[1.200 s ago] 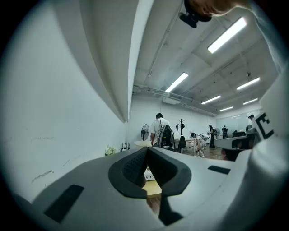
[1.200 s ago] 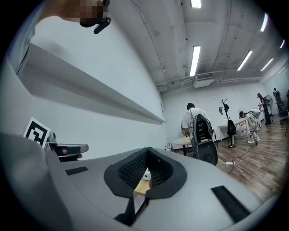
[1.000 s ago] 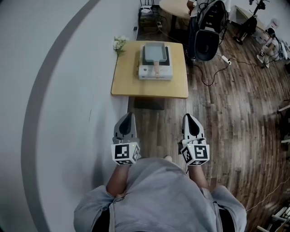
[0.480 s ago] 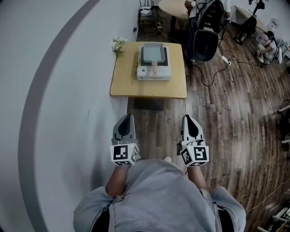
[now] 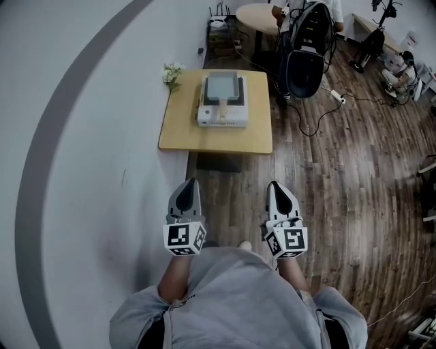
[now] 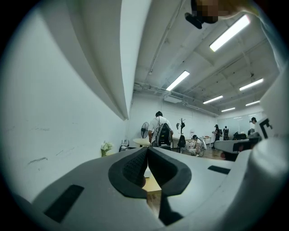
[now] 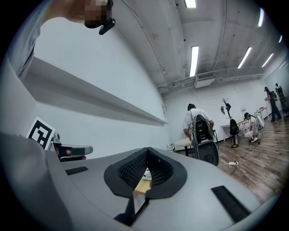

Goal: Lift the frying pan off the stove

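Note:
A grey rectangular frying pan (image 5: 221,86) with a wooden handle (image 5: 223,103) sits on a white portable stove (image 5: 223,114), which stands on a low wooden table (image 5: 184,133) ahead of me. My left gripper (image 5: 190,184) and right gripper (image 5: 274,185) are held side by side in front of my body, well short of the table, over the wooden floor. Both are shut with nothing in them. In the left gripper view the left gripper (image 6: 147,149) has its dark pads pressed together, and so does the right gripper (image 7: 146,150) in the right gripper view.
White flowers (image 5: 170,72) stand at the table's far left corner by the white wall. A large dark bag (image 5: 306,49) and a round table (image 5: 262,13) lie behind the table, where a person stands. A cable (image 5: 320,109) runs over the floor to the right.
In the head view the table has slid a little left and down. Both grippers sit slightly lower in the picture and stay shut, side by side.

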Motion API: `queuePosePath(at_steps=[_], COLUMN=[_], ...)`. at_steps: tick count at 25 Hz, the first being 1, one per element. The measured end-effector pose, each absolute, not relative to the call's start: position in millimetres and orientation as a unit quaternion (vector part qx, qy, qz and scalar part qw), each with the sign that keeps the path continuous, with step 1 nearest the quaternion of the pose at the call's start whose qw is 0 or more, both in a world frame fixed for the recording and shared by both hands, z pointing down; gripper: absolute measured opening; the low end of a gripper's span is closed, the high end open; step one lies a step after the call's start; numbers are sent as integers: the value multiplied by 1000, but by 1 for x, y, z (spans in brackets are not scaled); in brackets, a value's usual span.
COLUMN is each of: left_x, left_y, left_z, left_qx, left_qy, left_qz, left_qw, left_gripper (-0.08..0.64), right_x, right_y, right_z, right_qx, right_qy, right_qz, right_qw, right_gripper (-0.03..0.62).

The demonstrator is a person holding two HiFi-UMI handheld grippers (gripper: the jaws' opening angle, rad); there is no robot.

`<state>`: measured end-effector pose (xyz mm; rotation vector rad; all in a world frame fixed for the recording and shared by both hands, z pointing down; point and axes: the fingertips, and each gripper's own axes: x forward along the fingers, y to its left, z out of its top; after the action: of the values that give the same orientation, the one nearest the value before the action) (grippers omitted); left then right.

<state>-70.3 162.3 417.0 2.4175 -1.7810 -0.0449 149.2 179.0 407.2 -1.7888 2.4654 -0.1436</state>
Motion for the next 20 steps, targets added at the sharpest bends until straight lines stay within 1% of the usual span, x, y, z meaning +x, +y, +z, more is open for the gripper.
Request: queuePosePath(at_steps=[9,20], left_x=[-37,-41], left_y=[182,144], left_z=[434,443], left_qx=[803,805], left_qy=[-590,-585], left_qz=[8,12], left_qw=[88,95], left_gripper=[2,3], right_x=[181,169], right_y=[192,162], right_z=[425,438], right_qx=[-590,-586], right_qy=[803,805], right_qz=[-64,-84], right_qw=[43,30], right_gripper=[-2,-2])
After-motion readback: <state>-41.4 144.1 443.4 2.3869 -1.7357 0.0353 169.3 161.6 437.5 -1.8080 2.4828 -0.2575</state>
